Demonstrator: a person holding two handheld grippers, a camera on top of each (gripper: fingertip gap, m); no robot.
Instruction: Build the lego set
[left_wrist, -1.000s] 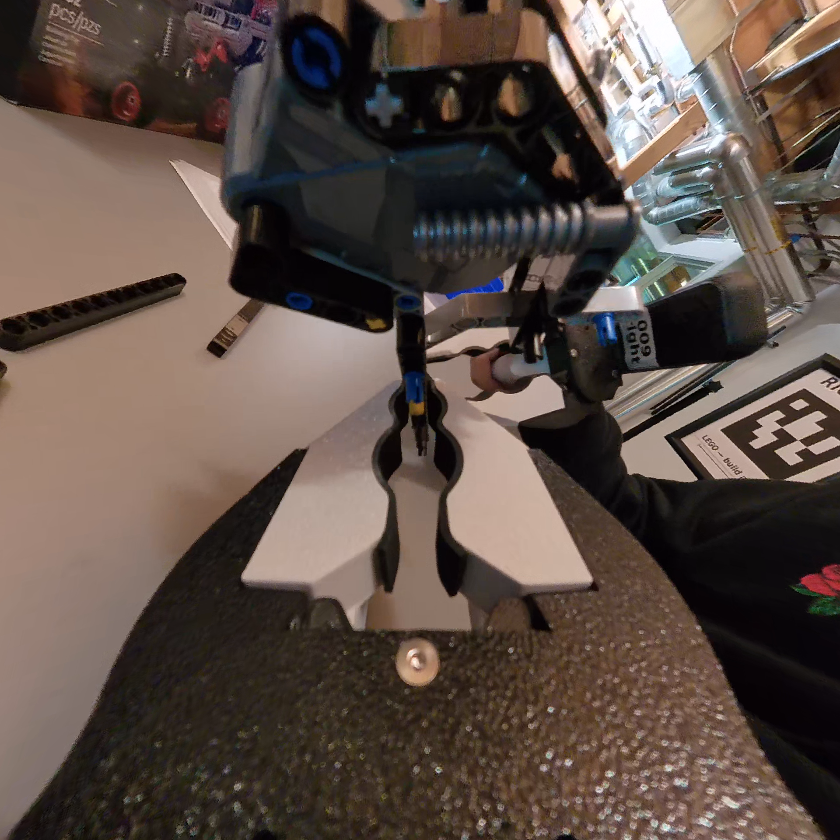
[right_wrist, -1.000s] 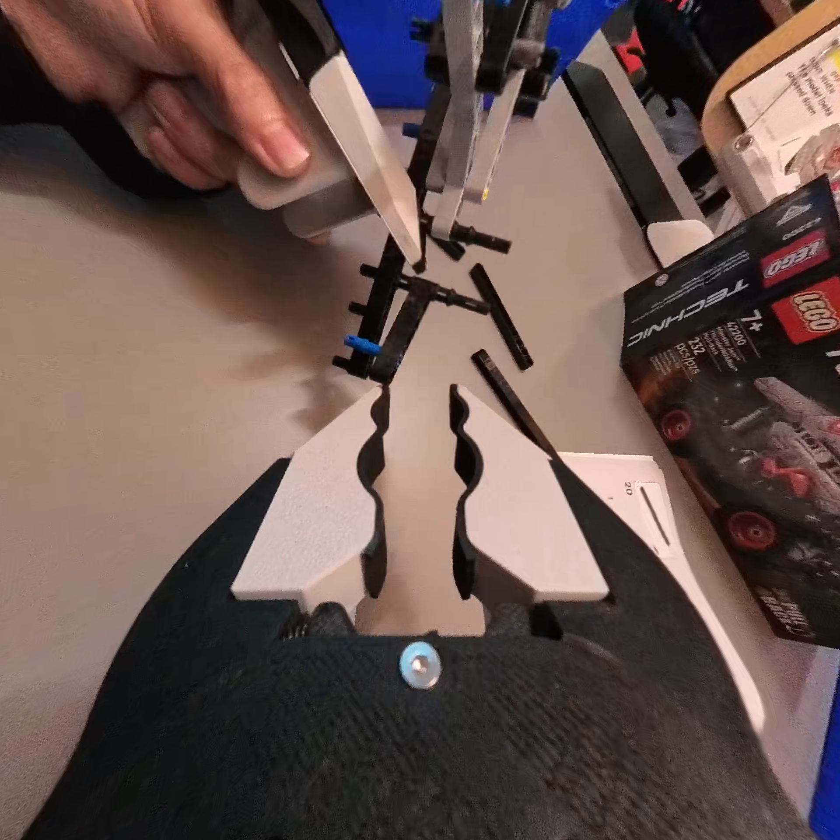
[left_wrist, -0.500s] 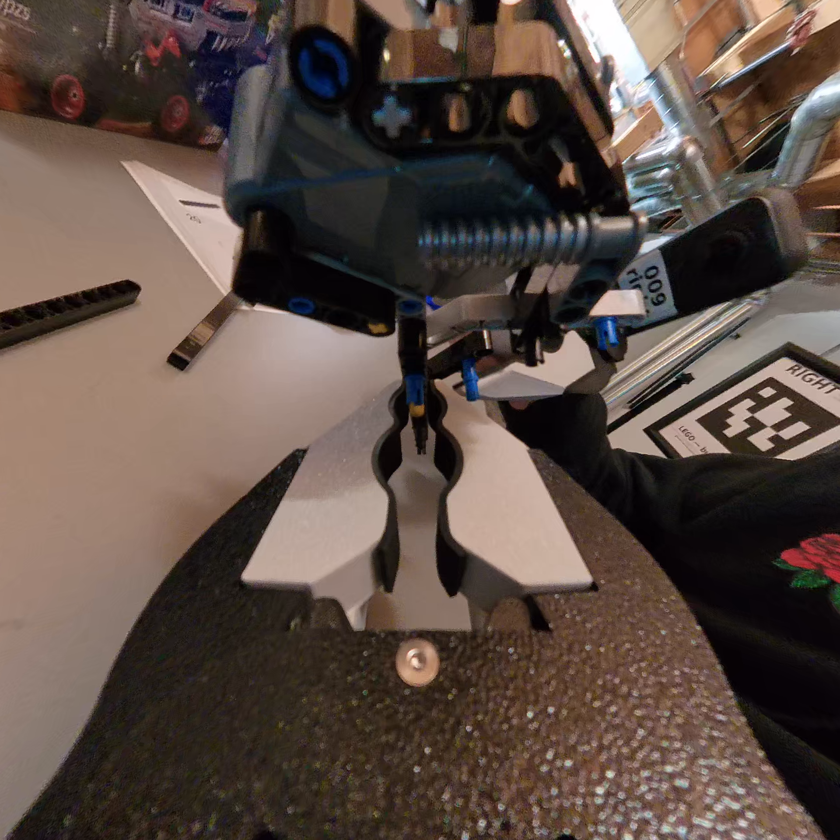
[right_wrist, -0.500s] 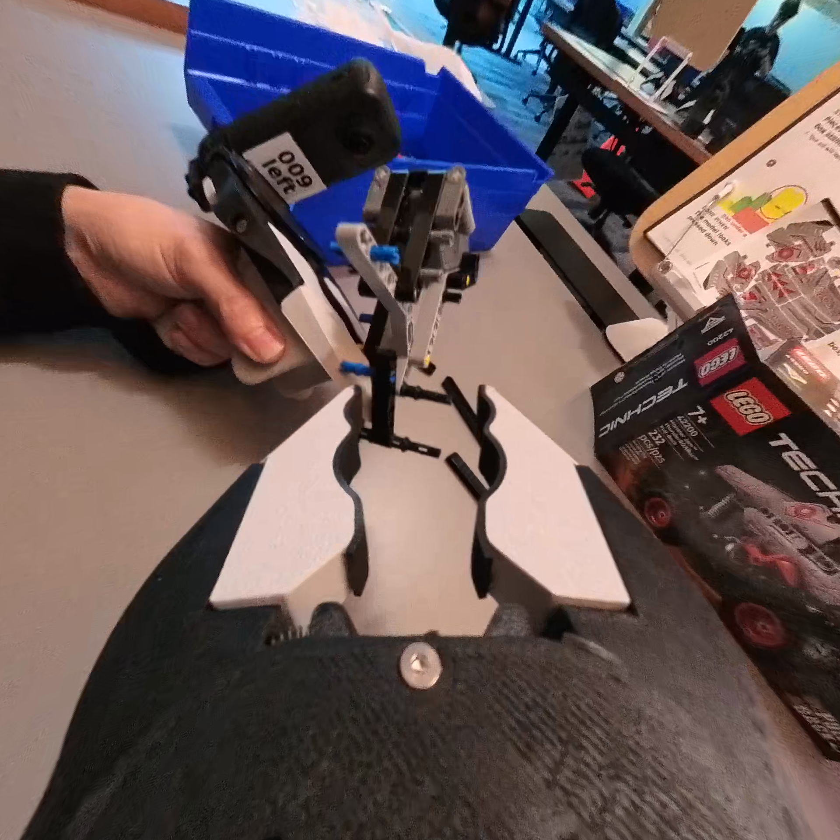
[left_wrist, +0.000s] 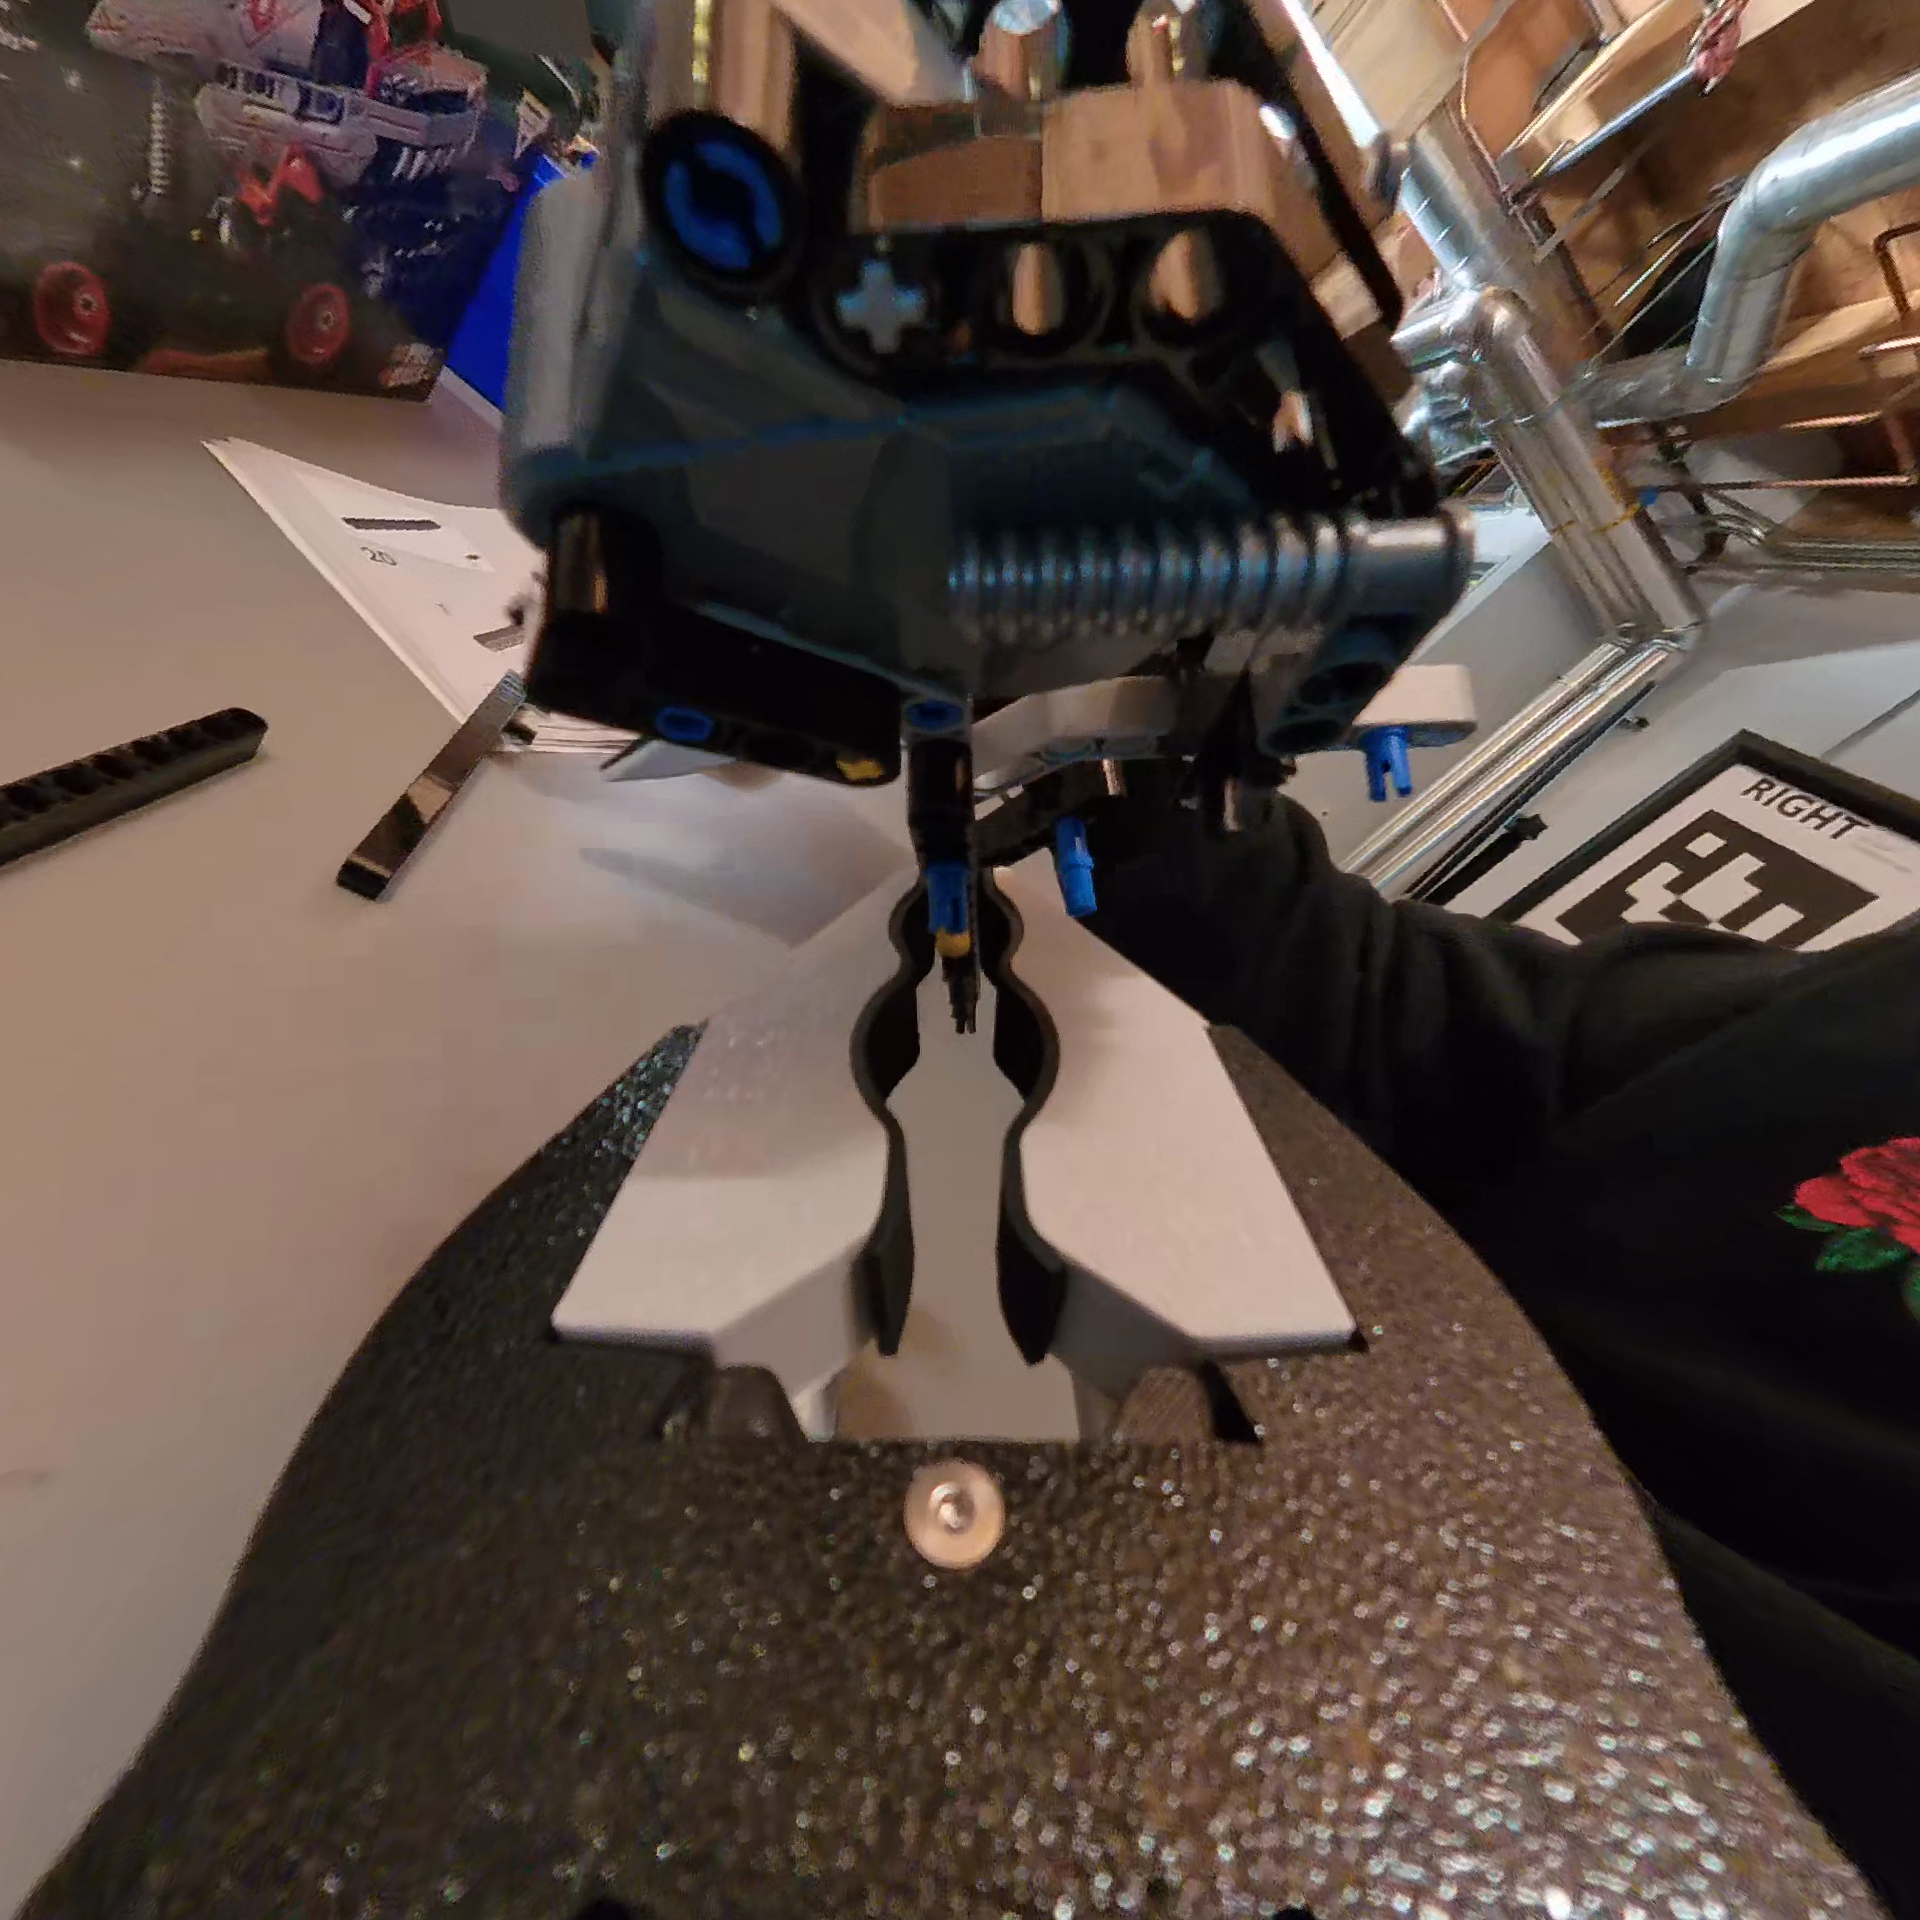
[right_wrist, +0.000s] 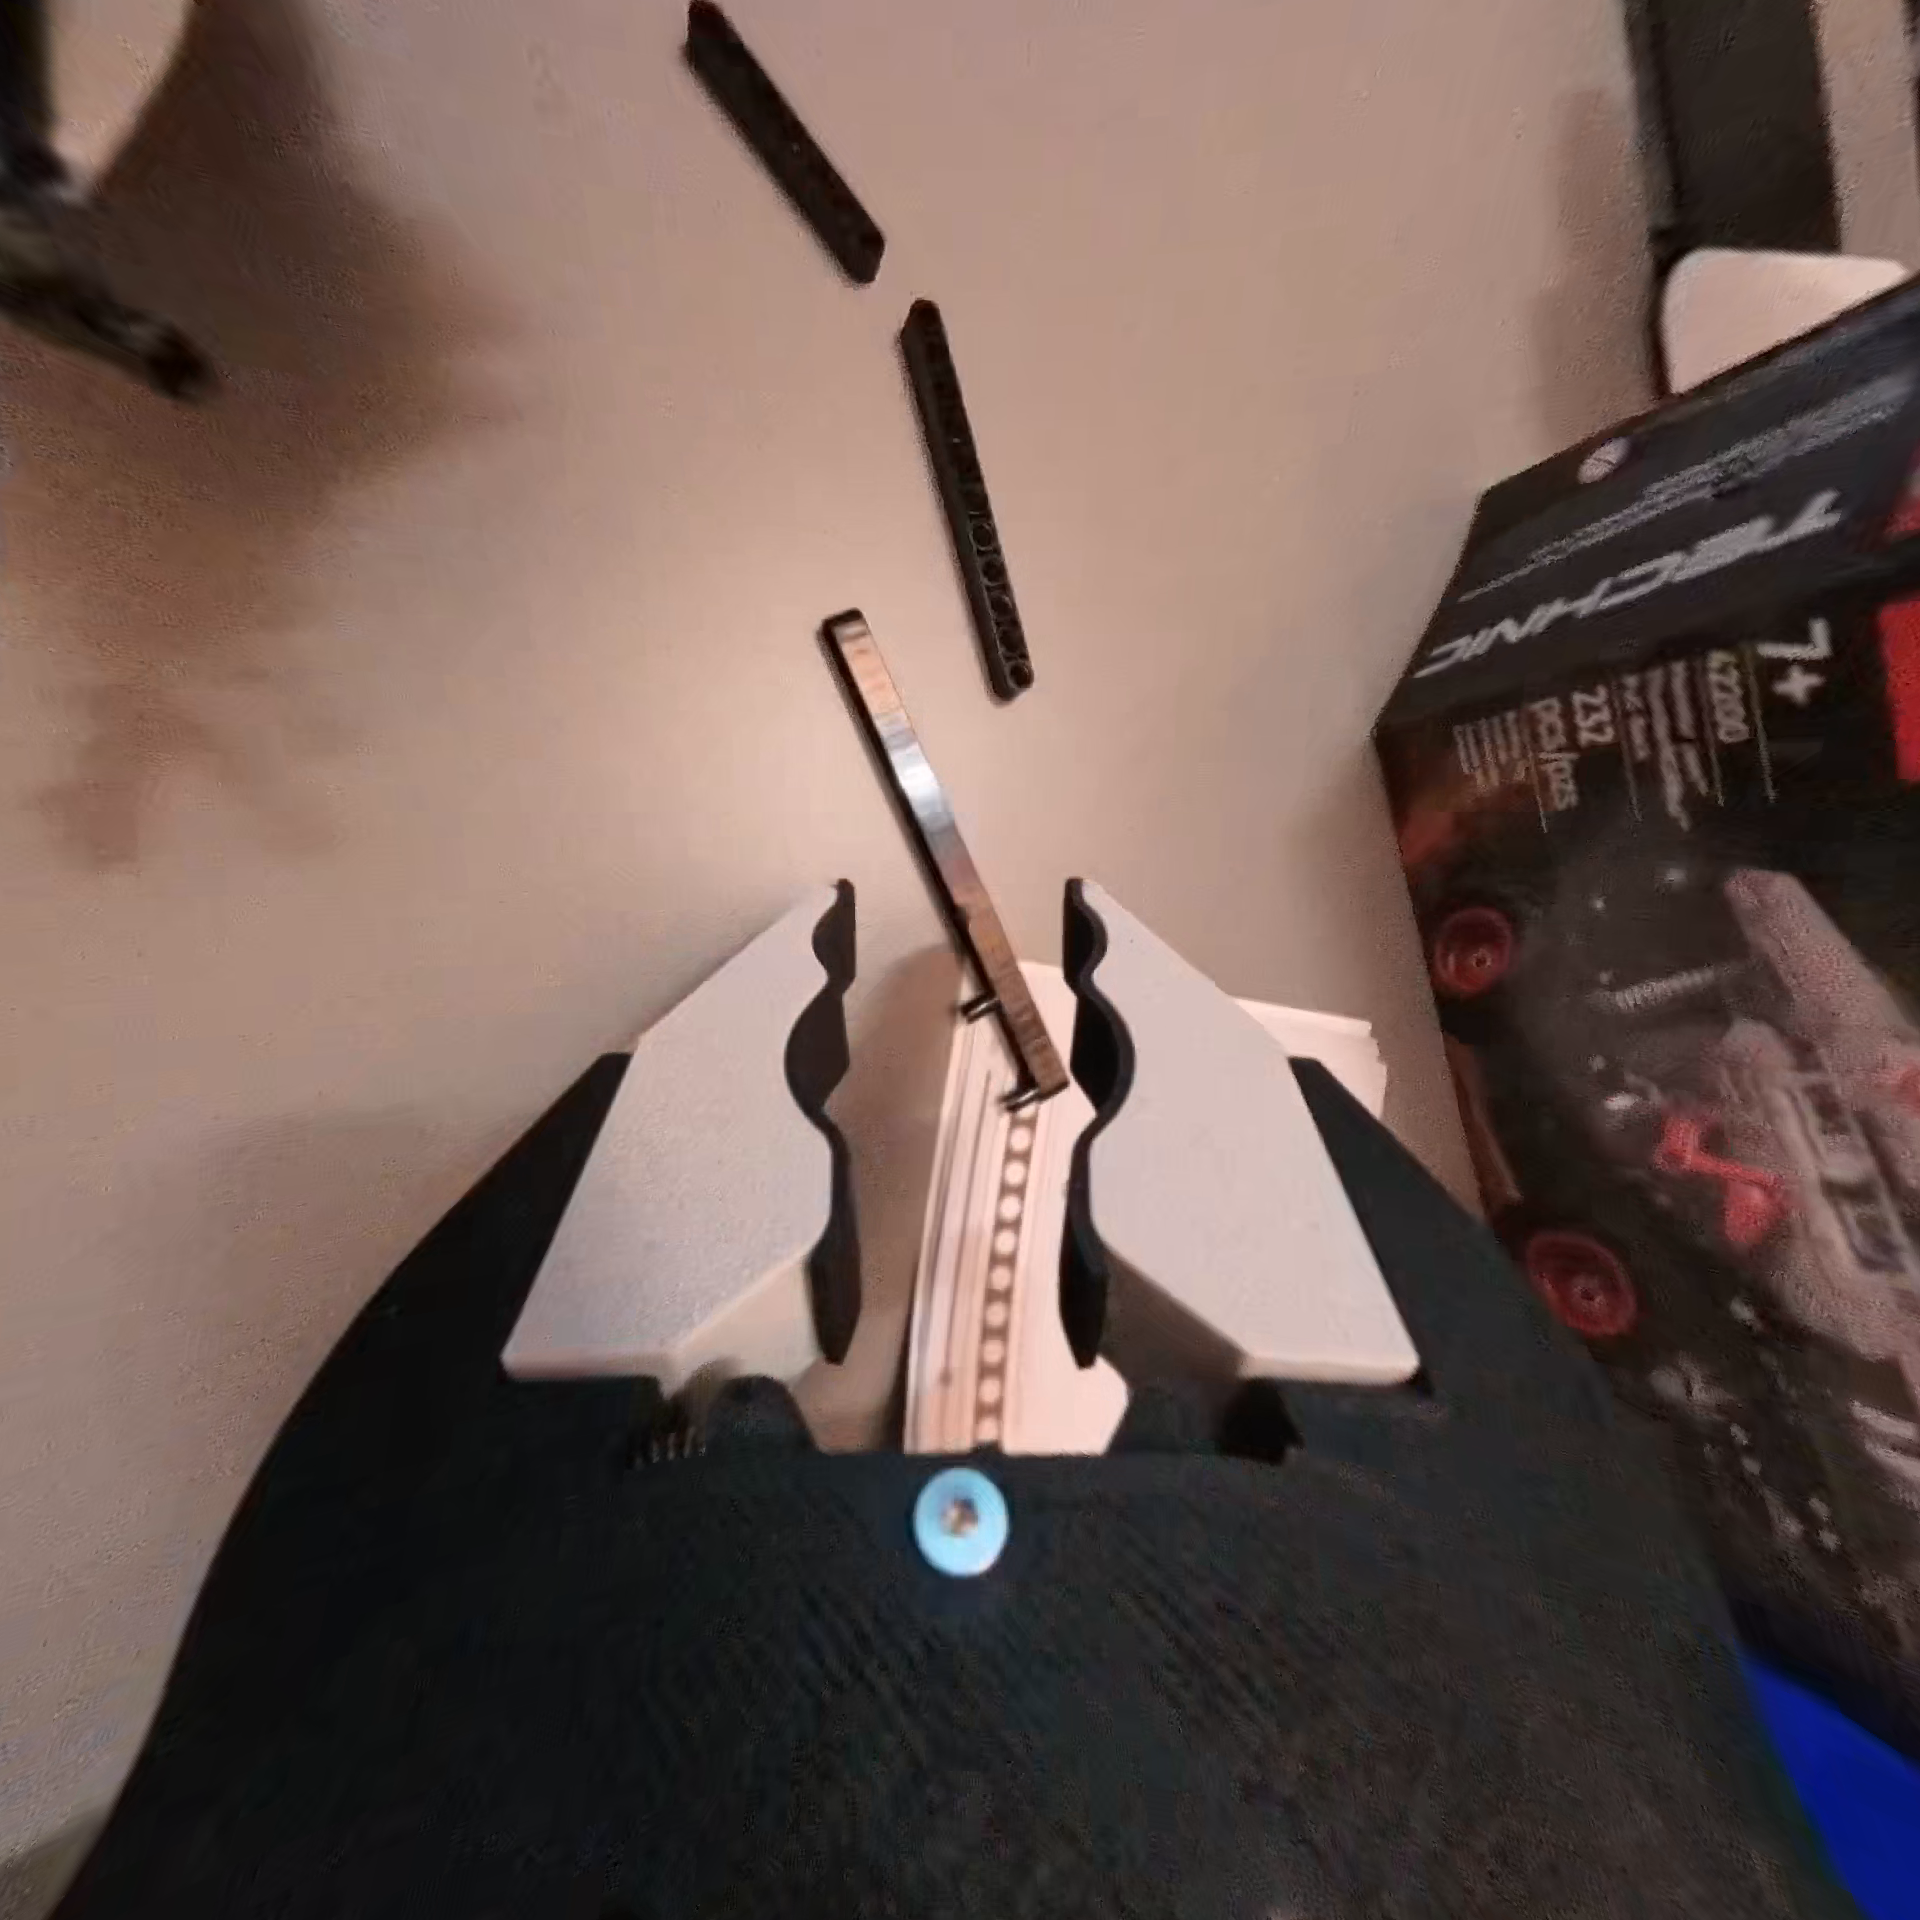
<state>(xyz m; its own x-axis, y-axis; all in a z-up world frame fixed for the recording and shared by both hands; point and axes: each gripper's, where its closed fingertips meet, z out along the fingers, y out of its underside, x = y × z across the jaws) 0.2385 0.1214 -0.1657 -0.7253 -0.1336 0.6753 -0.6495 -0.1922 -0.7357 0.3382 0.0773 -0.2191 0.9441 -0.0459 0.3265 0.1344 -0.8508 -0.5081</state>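
Note:
In the left wrist view my left gripper is shut on a thin black stem with a blue pin. The stem hangs under the lego assembly, a black and dark grey block with a coiled spring, held above the table. In the right wrist view my right gripper is open and points down at the table. A black beam with a shiny side lies with its near end between the open jaws, untouched, on the instruction booklet. The same beam shows in the left wrist view.
Two more black beams lie beyond the right gripper, and a long black beam lies at the left. The lego box stands close on the right. A black sleeve and a framed marker board are to the right.
My right gripper has swung away from the assembly and down over the shiny black beam, with its jaws wider apart. My left gripper still holds the assembly up, about where it was.

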